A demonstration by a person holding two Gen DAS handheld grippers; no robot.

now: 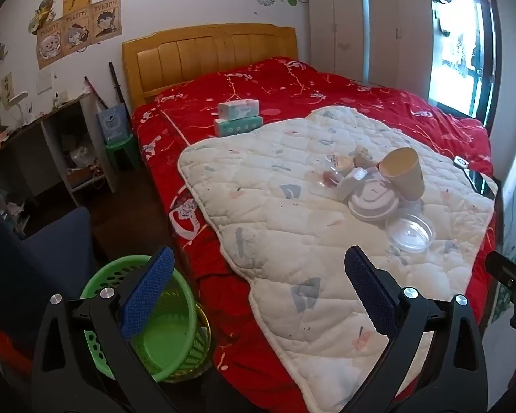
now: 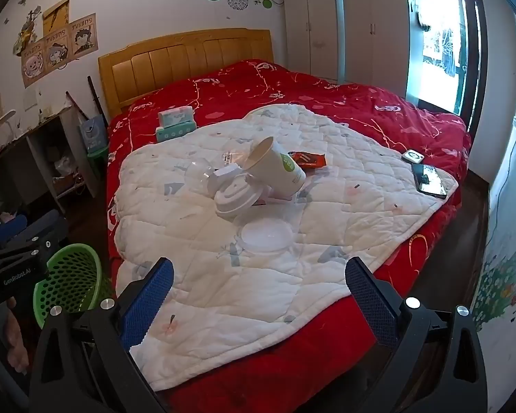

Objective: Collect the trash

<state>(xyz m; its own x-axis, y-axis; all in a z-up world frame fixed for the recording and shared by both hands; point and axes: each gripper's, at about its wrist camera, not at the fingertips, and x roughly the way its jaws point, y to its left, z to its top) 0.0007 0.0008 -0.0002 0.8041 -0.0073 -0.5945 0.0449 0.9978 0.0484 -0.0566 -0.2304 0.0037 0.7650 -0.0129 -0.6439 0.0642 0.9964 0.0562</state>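
Observation:
Trash lies in a heap on a white quilt (image 1: 285, 227) (image 2: 292, 247) spread over a red bed. A tipped paper cup (image 1: 404, 172) (image 2: 278, 168) rests against a white lid (image 1: 373, 201) (image 2: 235, 198), with a clear plastic lid (image 1: 411, 232) (image 2: 266, 235) in front. A red-brown wrapper (image 2: 308, 160) and clear wrappers (image 1: 340, 168) lie behind. A green perforated bin (image 1: 148, 320) (image 2: 68, 282) stands on the floor at the bed's left. My left gripper (image 1: 258, 285) hangs open over the bin and bed corner. My right gripper (image 2: 258, 289) is open above the quilt's near edge. Both hold nothing.
Two tissue packs (image 1: 237, 117) (image 2: 175, 122) are stacked near the headboard. A phone (image 1: 478, 180) (image 2: 430, 179) and a small white device (image 2: 412, 156) lie at the quilt's right edge. A cluttered desk (image 1: 34, 144) stands left, a blue chair (image 1: 44, 251) near the bin, a wardrobe (image 2: 344, 27) behind.

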